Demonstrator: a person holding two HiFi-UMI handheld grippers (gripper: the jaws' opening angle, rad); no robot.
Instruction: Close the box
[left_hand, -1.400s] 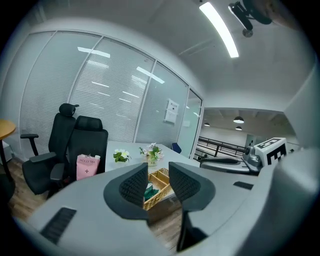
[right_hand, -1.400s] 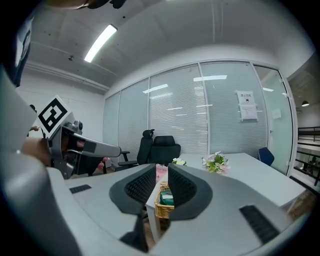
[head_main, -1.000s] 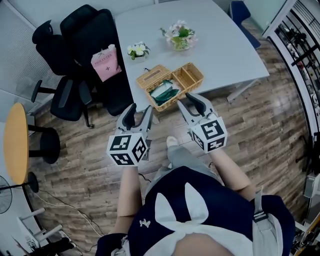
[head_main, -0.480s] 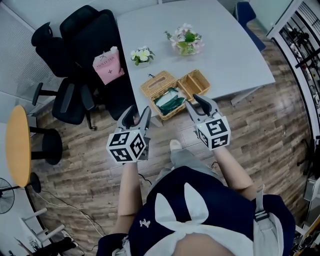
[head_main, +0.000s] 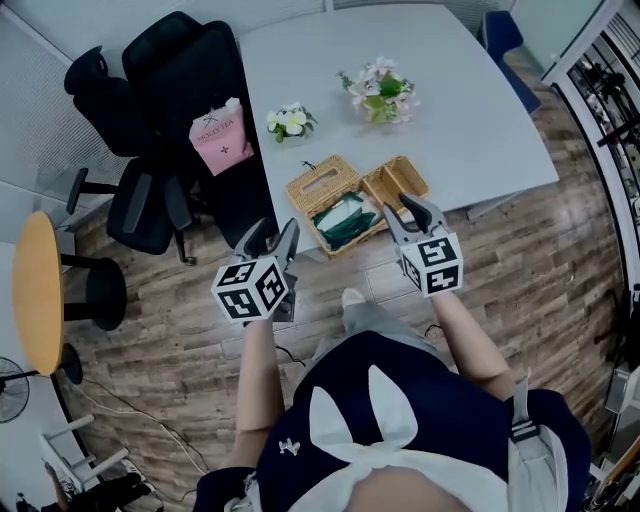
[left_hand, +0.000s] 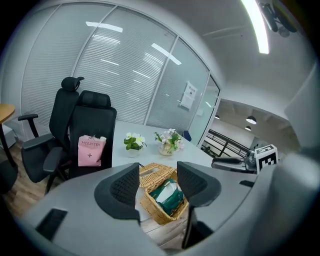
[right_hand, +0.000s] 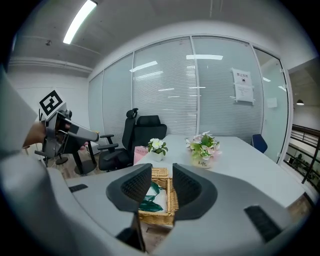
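Right gripper (head_main: 413, 211) covers the near corner of the wicker box (head_main: 318, 184)

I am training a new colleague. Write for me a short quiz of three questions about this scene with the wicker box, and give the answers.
1. True or false: the wicker box on the table is already closed.
2. What lies inside the box? A) a green packet; B) a red cup; C) nothing.
3. Fill in: ___ bunches of flowers stand on the table.

Key: 1. False, it is open. 2. A. 3. Two: the white flowers and the pink flowers.
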